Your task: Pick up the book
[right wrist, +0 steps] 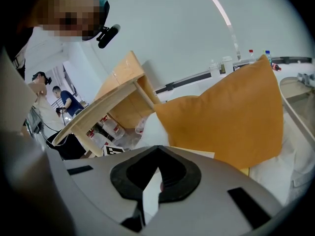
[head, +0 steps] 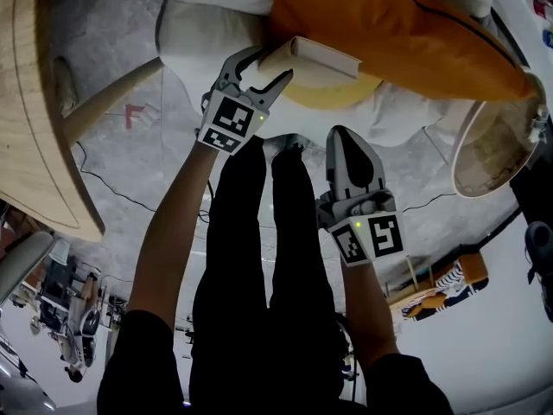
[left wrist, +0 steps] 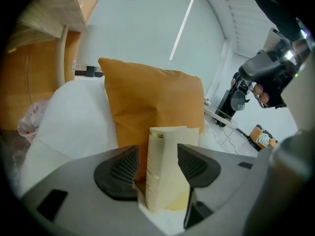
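A cream book point(head: 315, 59) lies on a yellow cushion point(head: 333, 92), against a big orange pillow point(head: 389, 24). My left gripper point(head: 263, 72) is at the book's near corner. In the left gripper view the book point(left wrist: 167, 181) stands on edge between the two dark pads point(left wrist: 123, 168). The gripper point(left wrist: 157, 150) is open, close round the book with a thin gap on the left side. My right gripper point(head: 341, 132) hangs lower and to the right, apart from the book, shut on nothing point(right wrist: 157, 149). A strip of the book point(right wrist: 197, 153) shows just past its jaws.
White bedding point(head: 207, 33) surrounds the pillow. A round wooden table point(head: 34, 102) with slanted legs stands at the left. A round white-rimmed stand point(head: 497, 150) is at the right. Cables run over the grey floor point(head: 130, 171). The person's legs are below the grippers.
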Motion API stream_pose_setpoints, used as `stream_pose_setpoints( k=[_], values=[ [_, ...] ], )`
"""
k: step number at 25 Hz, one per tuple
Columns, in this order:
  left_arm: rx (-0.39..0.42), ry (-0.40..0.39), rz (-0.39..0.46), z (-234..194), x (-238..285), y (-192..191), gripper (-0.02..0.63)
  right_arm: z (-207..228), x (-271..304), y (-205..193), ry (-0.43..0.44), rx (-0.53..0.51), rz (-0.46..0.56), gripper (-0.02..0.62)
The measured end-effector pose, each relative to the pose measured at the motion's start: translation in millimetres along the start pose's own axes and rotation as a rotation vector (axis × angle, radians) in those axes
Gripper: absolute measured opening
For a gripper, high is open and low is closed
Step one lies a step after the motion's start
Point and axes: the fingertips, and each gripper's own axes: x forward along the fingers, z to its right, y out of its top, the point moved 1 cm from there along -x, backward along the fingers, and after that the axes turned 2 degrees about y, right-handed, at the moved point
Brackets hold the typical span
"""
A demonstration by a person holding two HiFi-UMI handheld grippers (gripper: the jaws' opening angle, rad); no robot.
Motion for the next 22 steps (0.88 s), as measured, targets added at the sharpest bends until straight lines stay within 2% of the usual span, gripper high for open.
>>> stream_pose_setpoints(
  k=[3, 9, 12, 18, 22],
  values=[
    [0.008, -0.045, -0.003, -0.7, 9.6, 1.1, 0.253, -3.1, 3.3, -6.6, 0.007, 0.005, -0.020, 0.003],
    [0.105, -0.155, -0.062, 4.8, 31.8, -11.7, 0.284, -8.1, 7.1, -18.4, 0.022, 0.007, -0.053, 0.003],
    [0.115, -0.210, -0.087, 9.3, 39.6, -18.7, 0.293, -5.9, 4.2, -24.0, 0.019, 0.011, -0.070, 0.003],
    [0.100, -0.242, -0.095, 9.0, 48.0, -21.1, 0.293, -2.5, 5.2, -31.1, 0.023, 0.021, -0.085, 0.003],
    [0.124, -0.276, -0.097, 16.1, 53.7, -21.3, 0.293, -0.3, 7.1, -33.0, 0.023, 0.029, -0.089, 0.003]
  ],
)
